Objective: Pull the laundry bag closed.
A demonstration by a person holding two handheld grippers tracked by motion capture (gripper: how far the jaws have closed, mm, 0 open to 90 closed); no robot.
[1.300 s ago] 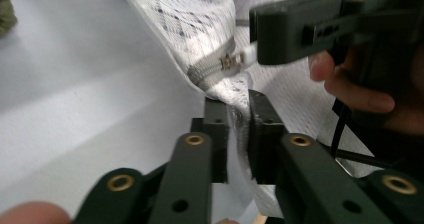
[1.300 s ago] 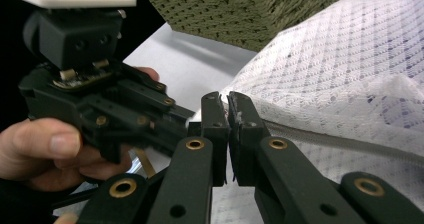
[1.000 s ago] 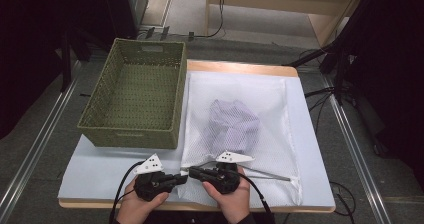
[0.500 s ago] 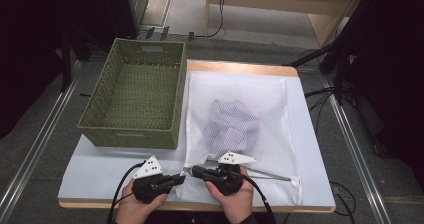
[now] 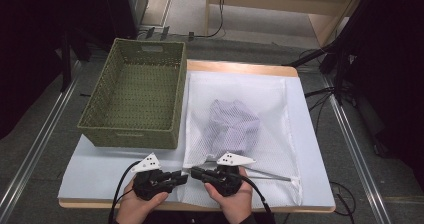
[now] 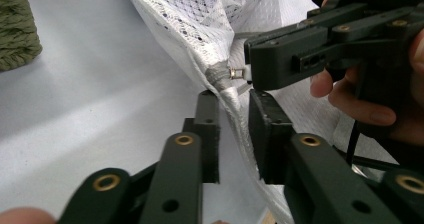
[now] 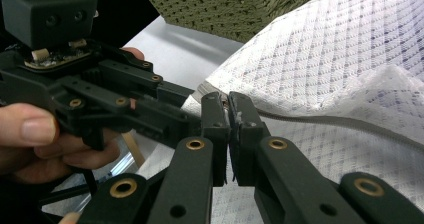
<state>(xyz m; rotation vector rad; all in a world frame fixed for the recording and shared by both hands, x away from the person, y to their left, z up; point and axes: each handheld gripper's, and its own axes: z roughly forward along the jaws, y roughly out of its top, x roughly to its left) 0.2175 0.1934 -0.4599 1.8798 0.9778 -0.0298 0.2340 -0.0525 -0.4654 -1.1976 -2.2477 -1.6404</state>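
A white mesh laundry bag lies flat at centre frame, a crumpled striped garment showing through its netting. At its lower-left corner the right gripper is pinched tight on the zipper pull, while the left gripper straddles the bag's edge, jaws parted. A woven green basket sits upper left; bare tabletop lies below it.

The high view looks forward and down from above the near edge, taking in the whole table. Each gripper view sits close behind its own jaws at the white mesh bag's near left corner, where all three views overlap.
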